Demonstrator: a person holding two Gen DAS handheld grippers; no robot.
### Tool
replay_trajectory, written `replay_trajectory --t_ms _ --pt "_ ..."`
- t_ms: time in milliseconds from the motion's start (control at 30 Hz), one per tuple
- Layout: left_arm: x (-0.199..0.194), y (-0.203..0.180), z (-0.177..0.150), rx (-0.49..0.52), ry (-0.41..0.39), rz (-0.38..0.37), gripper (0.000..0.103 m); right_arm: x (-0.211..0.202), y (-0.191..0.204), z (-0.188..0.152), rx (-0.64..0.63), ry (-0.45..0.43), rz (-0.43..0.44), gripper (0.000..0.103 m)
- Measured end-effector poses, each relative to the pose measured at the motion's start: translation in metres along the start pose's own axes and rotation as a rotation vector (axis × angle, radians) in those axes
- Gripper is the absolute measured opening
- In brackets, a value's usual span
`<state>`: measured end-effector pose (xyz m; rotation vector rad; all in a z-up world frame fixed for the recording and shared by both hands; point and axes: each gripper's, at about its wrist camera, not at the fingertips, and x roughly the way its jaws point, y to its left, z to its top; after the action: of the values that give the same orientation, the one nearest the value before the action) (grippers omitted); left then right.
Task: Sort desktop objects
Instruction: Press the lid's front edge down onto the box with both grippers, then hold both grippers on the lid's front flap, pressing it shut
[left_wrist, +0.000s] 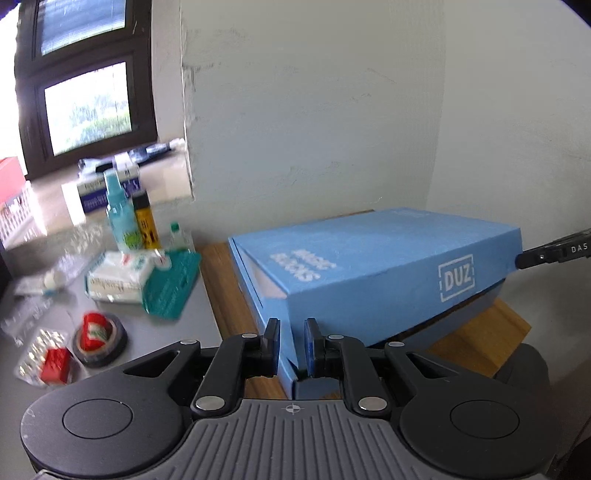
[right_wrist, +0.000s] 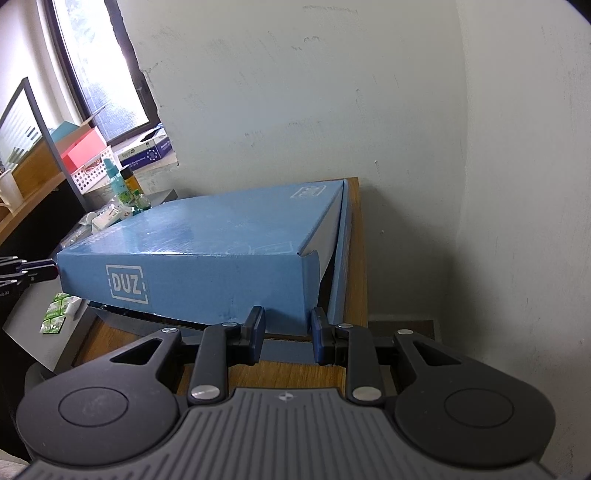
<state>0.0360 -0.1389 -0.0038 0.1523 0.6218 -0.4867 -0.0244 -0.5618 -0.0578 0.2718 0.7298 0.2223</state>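
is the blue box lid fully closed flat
No, the blue box has its lid raised at the front, leaving a dark gap above the base, as the right wrist view shows.

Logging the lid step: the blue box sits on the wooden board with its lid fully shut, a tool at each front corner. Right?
Not quite. The blue box is on the wooden board with the left tool and right tool at its front corners, but the lid is partly raised; the right wrist view shows a gap along its side.

The blue box (left_wrist: 373, 269) bears "DUZ" in a white frame on its side; the right hand-held gripper (left_wrist: 554, 253) reads "DAS".
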Motion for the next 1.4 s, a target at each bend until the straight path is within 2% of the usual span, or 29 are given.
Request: replay_trajectory --t_ms 167,433,633,933,1100,1400 --pt "0.008 0.002 -0.005 -0.043 0.020 -0.037 0.016 0.005 0.000 -0.004 0.001 0.016 -0.009 0.031" --pt "0.014 0.001 -0.016 -0.077 0.039 -0.038 0.016 0.009 0.000 -0.010 0.002 0.044 -0.030 0.031" --pt "0.000 -0.002 -0.011 -0.080 0.007 0.022 0.016 0.004 0.004 -0.008 -0.006 0.044 -0.046 0.031" --pt "-0.005 -0.004 0.014 -0.075 -0.049 0.015 0.016 -0.014 0.024 0.013 -0.042 -0.024 -0.077 0.031" --pt "0.010 -0.004 0.014 -0.091 -0.023 -0.006 0.016 -0.009 0.032 0.027 -0.060 -0.048 -0.066 0.031" --pt "0.018 -0.005 0.002 -0.099 0.002 -0.007 0.017 0.013 0.031 0.028 -0.058 -0.023 -0.053 0.031"
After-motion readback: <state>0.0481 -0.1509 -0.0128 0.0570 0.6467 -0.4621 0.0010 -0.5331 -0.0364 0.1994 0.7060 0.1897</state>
